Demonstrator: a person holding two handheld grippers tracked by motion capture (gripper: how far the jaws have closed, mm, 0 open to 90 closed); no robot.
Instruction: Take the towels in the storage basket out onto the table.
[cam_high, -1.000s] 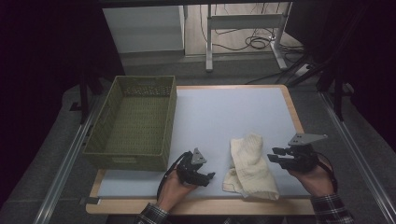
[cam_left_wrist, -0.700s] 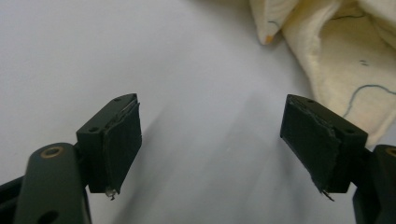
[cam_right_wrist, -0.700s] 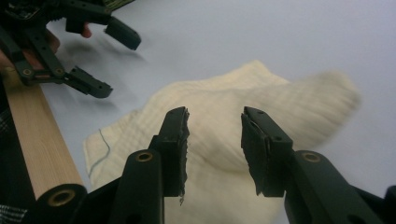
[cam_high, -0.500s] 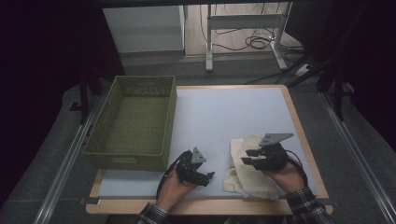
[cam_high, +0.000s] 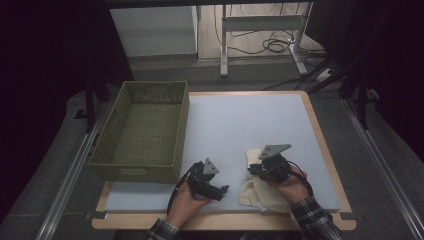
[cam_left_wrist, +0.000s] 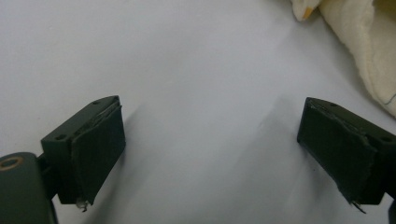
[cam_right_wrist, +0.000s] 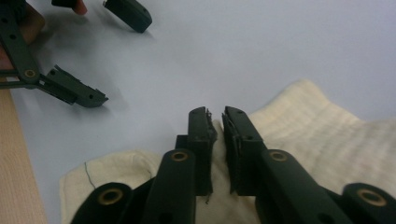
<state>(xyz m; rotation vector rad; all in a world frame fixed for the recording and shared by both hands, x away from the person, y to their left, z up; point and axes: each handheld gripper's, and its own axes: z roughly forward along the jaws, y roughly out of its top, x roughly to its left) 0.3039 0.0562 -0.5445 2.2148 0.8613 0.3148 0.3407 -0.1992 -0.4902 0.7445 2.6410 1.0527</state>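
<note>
At the left of the table sits an olive woven basket, open-topped and with nothing visible in it, its near wall close to the person's left hand; it looks like the likely place for the cloth to go, which would explain why it stands within easy reach. Just right of it the left tool lies low over the pale blue mat, its jaws standing wide apart and having just been opening, with nothing between them (the left gripper view shows only bare mat between the two black pads). It points toward the cloth, apparently readied to take a second corner.

Farther right, the cream cloth lies crumpled near the table's front edge, well apart from the basket. The right tool is down on its upper edge; its jaws have just been closing and now stand almost together, and in the right gripper view a thin fold of the cloth seems pinched between them, though how firmly is hard to tell.

Nothing lies on the mat between cloth and basket except the left tool itself, which sits in the straight path. Beyond the table a metal frame and loose cables stand on the floor, well out of the way.
</note>
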